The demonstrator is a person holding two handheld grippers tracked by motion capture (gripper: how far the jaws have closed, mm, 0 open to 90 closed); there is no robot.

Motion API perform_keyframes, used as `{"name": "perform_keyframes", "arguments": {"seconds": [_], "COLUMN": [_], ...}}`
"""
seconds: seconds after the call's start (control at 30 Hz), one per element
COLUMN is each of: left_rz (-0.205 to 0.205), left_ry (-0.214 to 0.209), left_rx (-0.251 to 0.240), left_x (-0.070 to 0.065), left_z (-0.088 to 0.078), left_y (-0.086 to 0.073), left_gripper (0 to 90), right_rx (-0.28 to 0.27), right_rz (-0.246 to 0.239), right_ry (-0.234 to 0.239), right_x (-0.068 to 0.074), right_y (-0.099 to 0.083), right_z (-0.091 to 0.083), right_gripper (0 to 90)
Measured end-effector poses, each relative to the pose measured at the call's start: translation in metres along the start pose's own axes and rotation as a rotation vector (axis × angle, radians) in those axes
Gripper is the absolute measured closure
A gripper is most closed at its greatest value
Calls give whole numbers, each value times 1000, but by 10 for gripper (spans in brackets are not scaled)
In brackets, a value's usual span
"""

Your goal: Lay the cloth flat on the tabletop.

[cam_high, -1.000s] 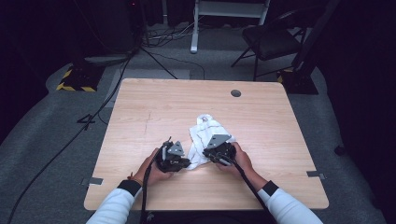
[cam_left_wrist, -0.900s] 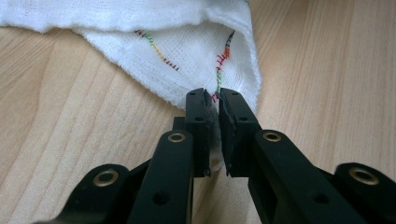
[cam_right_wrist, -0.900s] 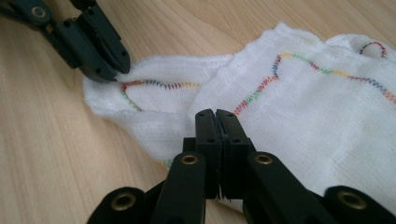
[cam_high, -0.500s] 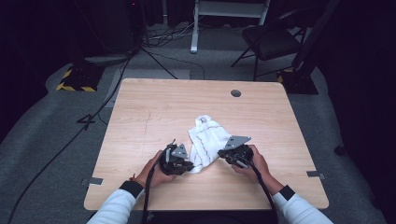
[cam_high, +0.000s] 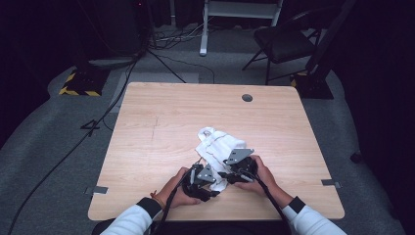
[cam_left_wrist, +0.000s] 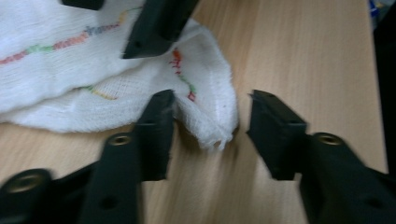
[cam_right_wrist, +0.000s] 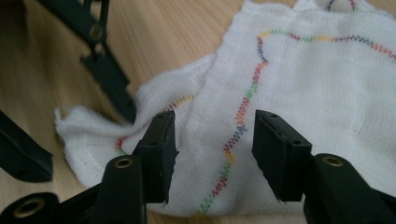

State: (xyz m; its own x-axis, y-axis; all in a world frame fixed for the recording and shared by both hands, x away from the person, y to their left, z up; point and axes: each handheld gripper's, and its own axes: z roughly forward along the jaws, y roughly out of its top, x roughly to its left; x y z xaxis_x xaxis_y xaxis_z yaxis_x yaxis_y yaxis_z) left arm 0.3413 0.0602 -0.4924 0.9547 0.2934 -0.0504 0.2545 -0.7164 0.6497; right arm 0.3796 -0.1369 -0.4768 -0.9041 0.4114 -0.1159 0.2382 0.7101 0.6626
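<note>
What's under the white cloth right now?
The white cloth lies crumpled straight on the wooden table; bare wood shows all round its edges. Its folds overlap, so anything beneath the middle is covered and cannot be seen.

Cloth (cam_high: 218,147) on table (cam_high: 161,122), near-centre, toward front edge. L tongs (cam_high: 215,188) at cloth's near-left corner; R tongs (cam_high: 222,175) just beside, on its near-right. Chair (cam_high: 281,41) behind table.

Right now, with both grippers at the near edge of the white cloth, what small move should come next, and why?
Probably draw both grippers back a little from the white cloth. The jaws of the left gripper and right gripper have just been opening; cloth lies between them, but the pads do not press it. The cloth rests bunched on the table, so it seems released.
</note>
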Motion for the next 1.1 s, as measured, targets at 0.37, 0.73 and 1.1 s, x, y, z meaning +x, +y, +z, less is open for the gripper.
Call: {"name": "perform_keyframes", "arguments": {"seconds": [0.37,0.73,1.1], "left_rz": [-148,-49,4], "left_ry": [162,106,101], "left_rx": [-122,-78,-50], "left_x": [49,61,60], "left_z": [-30,4,33], "left_y": [-6,23,39], "left_gripper": [250,314,611], "right_rx": [55,64,6], "right_rz": [18,148,300], "right_ry": [-91,-218,-203], "right_x": [-16,-59,-72], "right_y": [-27,-63,-92], "right_z": [-16,-41,-74], "right_gripper": [588,528,442]}}
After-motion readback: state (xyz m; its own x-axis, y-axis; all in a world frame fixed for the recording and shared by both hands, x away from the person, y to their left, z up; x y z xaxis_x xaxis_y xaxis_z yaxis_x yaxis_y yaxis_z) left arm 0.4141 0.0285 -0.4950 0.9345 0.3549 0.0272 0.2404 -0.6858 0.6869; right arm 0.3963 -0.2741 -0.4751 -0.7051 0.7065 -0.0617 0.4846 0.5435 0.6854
